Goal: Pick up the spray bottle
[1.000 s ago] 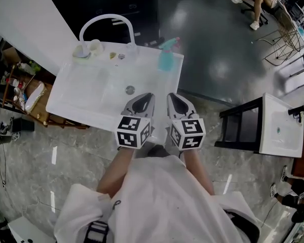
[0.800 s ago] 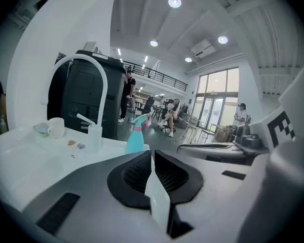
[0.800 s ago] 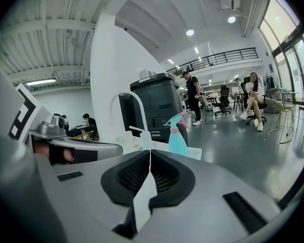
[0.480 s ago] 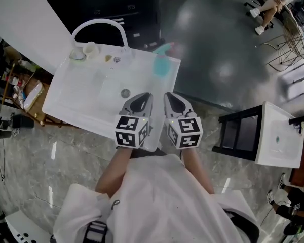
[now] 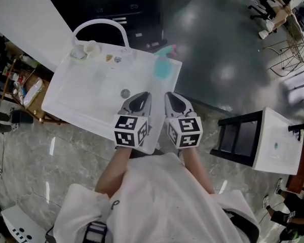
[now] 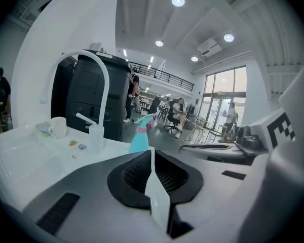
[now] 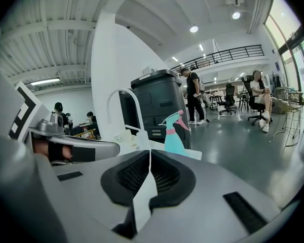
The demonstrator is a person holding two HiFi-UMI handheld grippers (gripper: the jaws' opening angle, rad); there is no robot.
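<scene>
Finds the spray bottle [image 5: 162, 67] upright at the far right corner of the white counter [image 5: 66, 103], long axis vertical, well apart from both grippers. From the head view, reads only as a blurred teal shape with pink at its far right, so cannot fix the nozzle's aim there. From the right gripper view, gives the profile instead: teal nozzle pointing left toward the arched faucet [image 7: 125, 110], pink trigger on the right. Hides the base of the spray bottle behind the gripper bodies in both gripper views. Only from the head view, shows the basin with its drain [image 5: 125, 93] and, over the near edge, the left gripper [image 5: 138, 104] and right gripper [image 5: 177, 104] side by side. Only from the left gripper view, shows a mug [image 6: 57, 127] clearly at the far left corner. Has both pairs of jaws pressed together on nothing.
</scene>
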